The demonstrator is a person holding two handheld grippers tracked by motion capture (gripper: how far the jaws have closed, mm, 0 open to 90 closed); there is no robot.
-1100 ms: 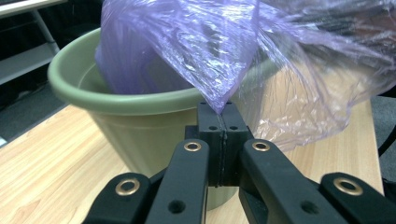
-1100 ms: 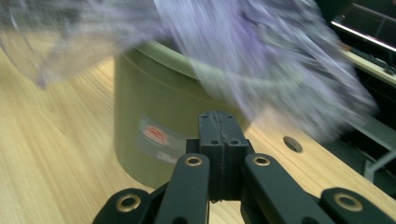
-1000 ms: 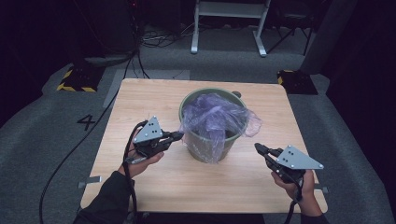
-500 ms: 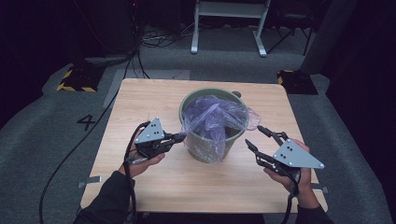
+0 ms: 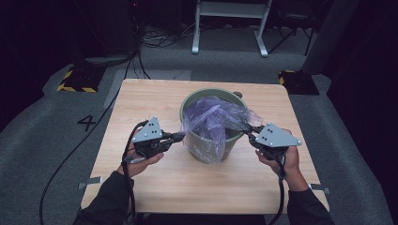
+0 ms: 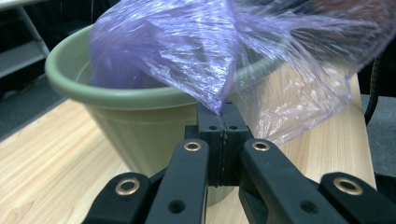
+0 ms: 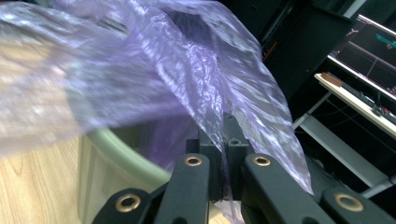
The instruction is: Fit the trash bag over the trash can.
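A: What stood around the work?

B: A wooden table (image 5: 141, 187) sat on grey floor marked with a "4" (image 5: 87, 123). Beyond its far edge were a white stand (image 5: 228, 23), loose cables (image 5: 155, 40) and two blocks with yellow-black stripes (image 5: 77, 79). Nothing lay on the table between the pot and the near edge.

A: And the pot?

B: A green pot (image 5: 209, 145) stood upright near the table's centre, slightly toward the far edge. A thin purple bag (image 5: 213, 119) sat in it, with film spilling over the near rim and down the front wall.

A: State of the left gripper?

B: The left gripper (image 5: 180, 136) was at the pot's left side. In the left gripper view its jaws were pressed together, pinching a corner of the bag (image 6: 219, 100) just outside the rim (image 6: 116, 95).

A: The right gripper?

B: The right gripper (image 5: 247, 132) was at the pot's right side. In the right gripper view its jaws were nearly closed with a fold of bag (image 7: 219, 126) running down between them. Part of the film there was blurred.

A: The hands?

B: The left hand (image 5: 141, 157) and right hand (image 5: 281, 159) gripped the tools from the near edge.
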